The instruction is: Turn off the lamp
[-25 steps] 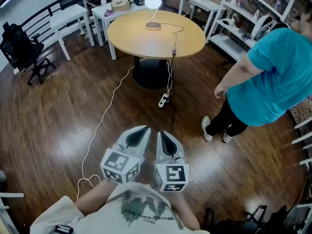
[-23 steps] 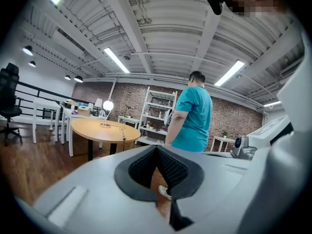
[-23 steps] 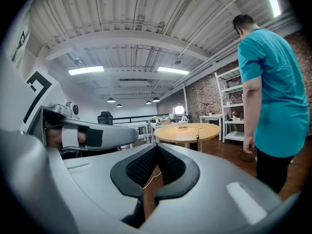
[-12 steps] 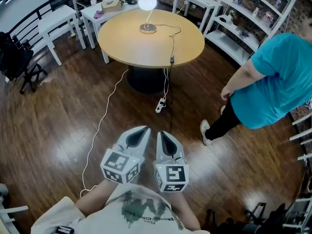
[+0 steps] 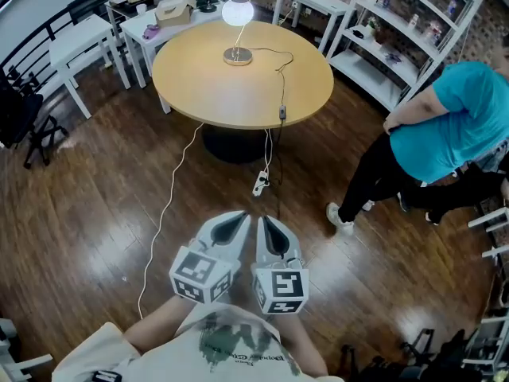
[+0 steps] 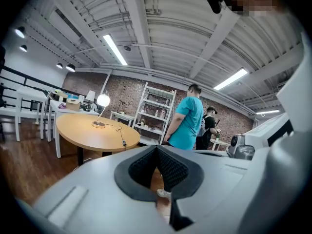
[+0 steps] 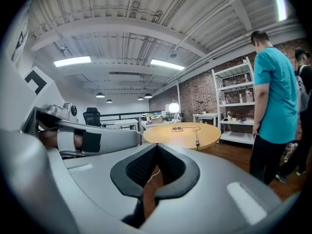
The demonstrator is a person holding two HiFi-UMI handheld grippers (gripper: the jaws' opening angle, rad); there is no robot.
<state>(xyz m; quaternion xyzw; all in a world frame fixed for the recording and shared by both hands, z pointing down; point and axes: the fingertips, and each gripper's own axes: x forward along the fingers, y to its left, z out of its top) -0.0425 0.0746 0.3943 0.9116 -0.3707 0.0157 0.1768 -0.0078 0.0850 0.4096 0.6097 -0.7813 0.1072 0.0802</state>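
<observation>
Two grippers are held side by side, low and near in the head view: the left gripper (image 5: 231,228) and the right gripper (image 5: 271,229). Each has its jaws pressed together with nothing between them. One lamp (image 5: 237,12), lit, stands on the far side of one round wooden table (image 5: 238,86), far ahead of both grippers and well apart from them. One cord (image 5: 281,94) runs from the lamp over the table's near edge toward one power strip (image 5: 260,183) on the floor. One person in a teal shirt (image 5: 445,126) stands at the right, and a second person (image 6: 212,126) seems to stand just behind. Compared with a second ago, the table and lamp look nearer, and the teal-shirted person has moved farther right.
</observation>
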